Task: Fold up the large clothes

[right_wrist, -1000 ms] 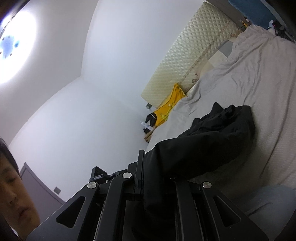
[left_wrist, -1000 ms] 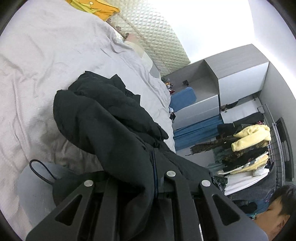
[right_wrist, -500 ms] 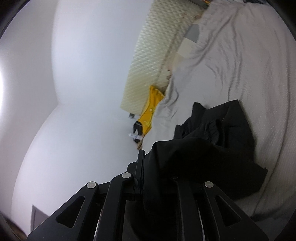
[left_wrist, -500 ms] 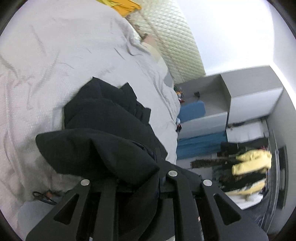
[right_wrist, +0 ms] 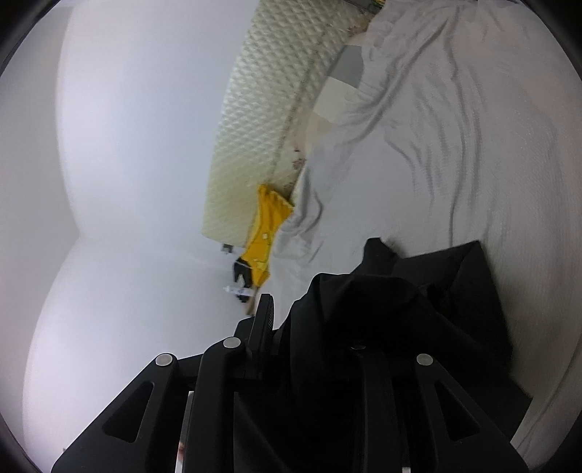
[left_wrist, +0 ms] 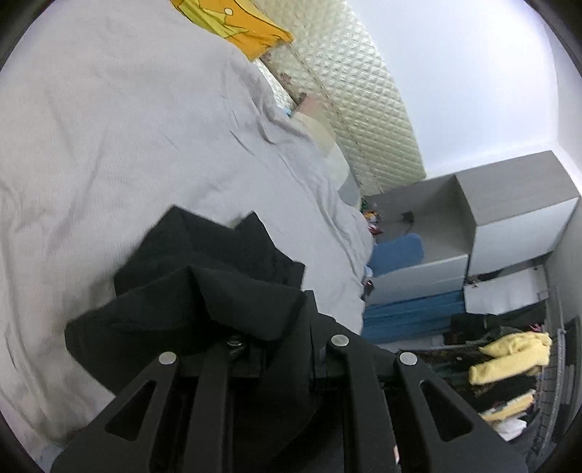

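Note:
A large black garment (left_wrist: 203, 287) lies bunched on the grey bedsheet (left_wrist: 109, 138), its near part draped over both grippers. My left gripper (left_wrist: 280, 327) is shut on the garment's cloth, with its fingertips hidden under the folds. My right gripper (right_wrist: 313, 324) is shut on the same black garment (right_wrist: 418, 302), which hangs over its right finger and spreads onto the bedsheet (right_wrist: 454, 145). The garment is lifted at both held points.
A quilted cream headboard (left_wrist: 367, 98) and a yellow pillow (left_wrist: 236, 25) stand at the bed's head. Grey shelving (left_wrist: 509, 218), blue bins (left_wrist: 411, 316) and a clothes rack (left_wrist: 509, 360) are beside the bed. A white wall (right_wrist: 127, 182) fills the right wrist view's left side.
Both grippers have tilted and moved toward the bed's head, carrying the garment forward. The garment bunched closer to the grippers. The person's face has left both views.

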`<state>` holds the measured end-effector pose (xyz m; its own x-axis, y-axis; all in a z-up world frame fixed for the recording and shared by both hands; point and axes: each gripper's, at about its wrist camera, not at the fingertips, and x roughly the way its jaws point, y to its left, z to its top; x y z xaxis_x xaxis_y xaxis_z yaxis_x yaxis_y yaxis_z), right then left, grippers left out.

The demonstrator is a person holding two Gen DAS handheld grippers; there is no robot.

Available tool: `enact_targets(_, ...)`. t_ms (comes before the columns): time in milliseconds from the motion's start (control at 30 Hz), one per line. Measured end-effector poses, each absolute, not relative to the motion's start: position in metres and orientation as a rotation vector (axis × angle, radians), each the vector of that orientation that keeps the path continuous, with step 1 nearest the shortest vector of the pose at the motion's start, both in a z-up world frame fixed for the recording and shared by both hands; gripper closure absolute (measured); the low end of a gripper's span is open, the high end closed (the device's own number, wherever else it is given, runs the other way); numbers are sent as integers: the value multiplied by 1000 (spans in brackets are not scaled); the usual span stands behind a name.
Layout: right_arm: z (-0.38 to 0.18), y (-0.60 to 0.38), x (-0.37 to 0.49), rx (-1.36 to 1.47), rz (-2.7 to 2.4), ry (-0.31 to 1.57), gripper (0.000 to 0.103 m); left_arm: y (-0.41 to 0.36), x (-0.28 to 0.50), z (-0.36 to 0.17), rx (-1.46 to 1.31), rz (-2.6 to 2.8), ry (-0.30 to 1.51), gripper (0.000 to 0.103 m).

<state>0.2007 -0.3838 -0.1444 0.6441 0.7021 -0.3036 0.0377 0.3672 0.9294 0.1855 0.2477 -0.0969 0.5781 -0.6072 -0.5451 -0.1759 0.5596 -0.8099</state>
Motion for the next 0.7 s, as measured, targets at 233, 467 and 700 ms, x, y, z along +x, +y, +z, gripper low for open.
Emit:
enact_targets(233,-182,-378,246,1080,440,875,81,233,233,-121,-873,-169,1017,89)
enact_targets(467,-239,-383,287,1106,369,974,81,223,277,-156,-791,-108,1081,85)
enact_targets(700,-292,-379,309,1176,383,1008,81,212,305,-191,-760,-80,1134,84)
